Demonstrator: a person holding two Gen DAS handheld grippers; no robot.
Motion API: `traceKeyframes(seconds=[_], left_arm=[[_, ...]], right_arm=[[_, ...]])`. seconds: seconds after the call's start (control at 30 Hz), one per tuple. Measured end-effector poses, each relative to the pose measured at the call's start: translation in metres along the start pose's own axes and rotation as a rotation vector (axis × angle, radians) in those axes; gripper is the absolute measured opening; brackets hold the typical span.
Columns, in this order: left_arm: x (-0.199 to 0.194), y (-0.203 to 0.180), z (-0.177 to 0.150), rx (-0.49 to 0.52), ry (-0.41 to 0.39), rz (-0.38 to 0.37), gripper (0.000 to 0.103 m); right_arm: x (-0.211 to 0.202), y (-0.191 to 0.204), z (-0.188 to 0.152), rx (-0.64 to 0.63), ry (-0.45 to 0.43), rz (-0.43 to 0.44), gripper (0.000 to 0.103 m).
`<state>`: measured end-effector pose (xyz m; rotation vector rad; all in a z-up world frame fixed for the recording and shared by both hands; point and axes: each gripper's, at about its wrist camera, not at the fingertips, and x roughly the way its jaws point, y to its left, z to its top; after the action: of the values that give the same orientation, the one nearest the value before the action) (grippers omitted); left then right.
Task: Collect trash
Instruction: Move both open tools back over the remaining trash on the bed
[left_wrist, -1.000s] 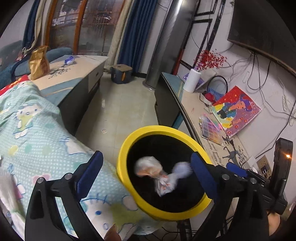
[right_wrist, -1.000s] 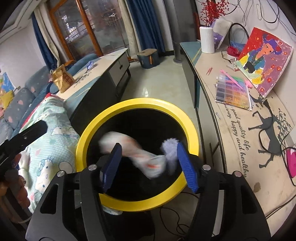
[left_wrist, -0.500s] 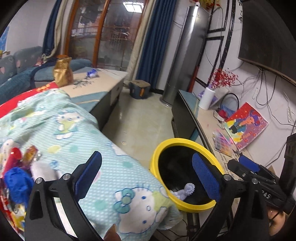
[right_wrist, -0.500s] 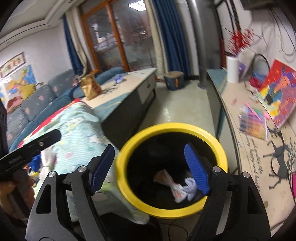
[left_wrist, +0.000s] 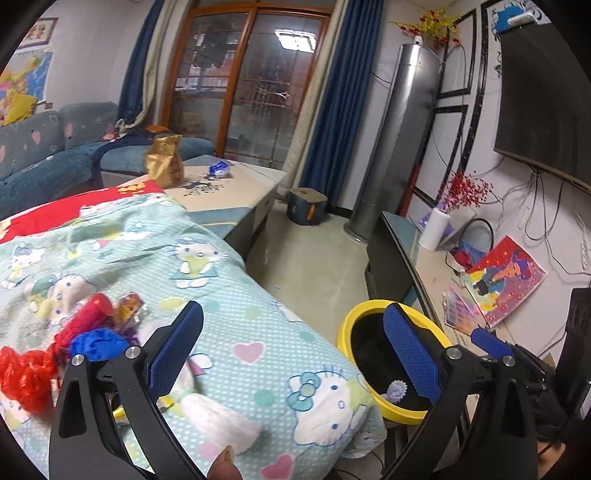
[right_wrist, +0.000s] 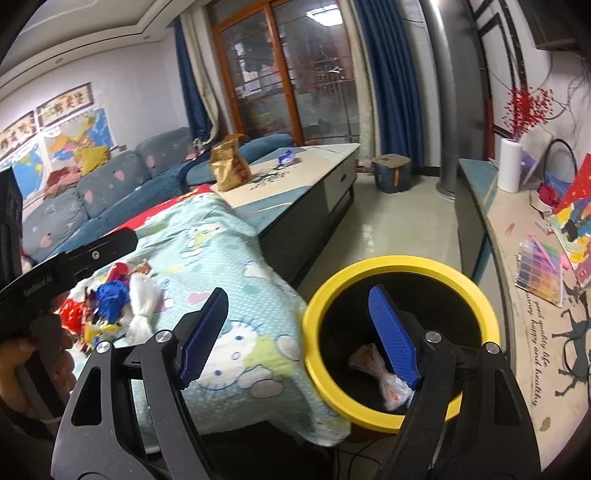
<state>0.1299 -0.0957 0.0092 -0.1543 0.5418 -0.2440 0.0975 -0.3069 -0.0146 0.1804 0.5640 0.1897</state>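
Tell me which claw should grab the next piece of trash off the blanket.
Left, probably. The left claw is open and empty, with the trash pile right beside its left finger. The right claw, also open and empty, sits by the yellow bin, farther from the pile.

On the long beige sideboard top (right_wrist: 532, 332) along the right wall, black script beside a printed black deer silhouette (right_wrist: 576, 334) near its front edge reads "good quality life" and, below it, "happy and healthy". The framed red-lettered scrolls (right_wrist: 66, 101) above the wall maps carry characters too small to read. White lettering on the black gripper body at left is too blurred to read.
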Motion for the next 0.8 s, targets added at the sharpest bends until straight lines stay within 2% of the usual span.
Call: traceKeyframes(seconds=[0.3,0.8], left_arm=[[-0.02,0.032,0.0,-0.03,-0.044,0.069,0.095],[-0.055,0.098,0.0,-0.102,-0.077,0.215,0.095]], right_arm=[[0.003,0.04,-0.006,-0.083,0.008,0.077,0.073],[0.028,0.108,-0.02,-0.209,0.101,0.221,0.073]])
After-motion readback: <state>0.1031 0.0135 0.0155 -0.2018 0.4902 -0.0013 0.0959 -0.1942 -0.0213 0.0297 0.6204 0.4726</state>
